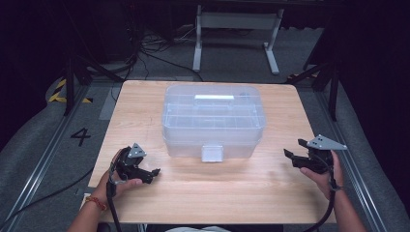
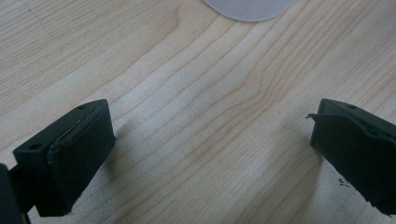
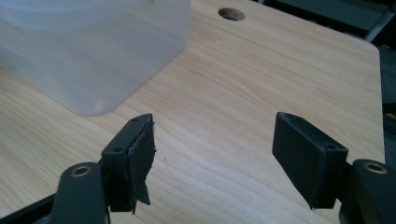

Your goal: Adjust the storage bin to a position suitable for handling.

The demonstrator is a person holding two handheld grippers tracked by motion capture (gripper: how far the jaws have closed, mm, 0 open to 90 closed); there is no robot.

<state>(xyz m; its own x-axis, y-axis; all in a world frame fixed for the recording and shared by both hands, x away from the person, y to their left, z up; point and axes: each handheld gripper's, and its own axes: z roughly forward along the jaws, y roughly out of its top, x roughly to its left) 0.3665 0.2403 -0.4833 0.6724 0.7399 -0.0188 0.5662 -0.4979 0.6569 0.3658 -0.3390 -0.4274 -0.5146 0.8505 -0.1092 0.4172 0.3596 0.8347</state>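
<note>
A clear plastic storage box (image 1: pixel 213 121) with a shut lid, a top handle and a white front latch (image 1: pixel 212 152) stands mid-table. My left gripper (image 1: pixel 153 175) rests low at the front left of the table, open, with bare wood between its jaws (image 2: pixel 210 140). A rounded corner of the box (image 2: pixel 250 8) peeks in at the top of the left gripper view. My right gripper (image 1: pixel 294 151) hovers at the front right, open and holding nothing (image 3: pixel 212 158). The box's side wall (image 3: pixel 88 51) stands to the left, ahead of its jaws.
The wooden table (image 1: pixel 208 193) has a round hole (image 3: pixel 231 14) near its far edge. A white frame (image 1: pixel 237 29) and cables lie on the grey floor beyond. A floor marking "4" (image 1: pixel 80 136) sits left of the table.
</note>
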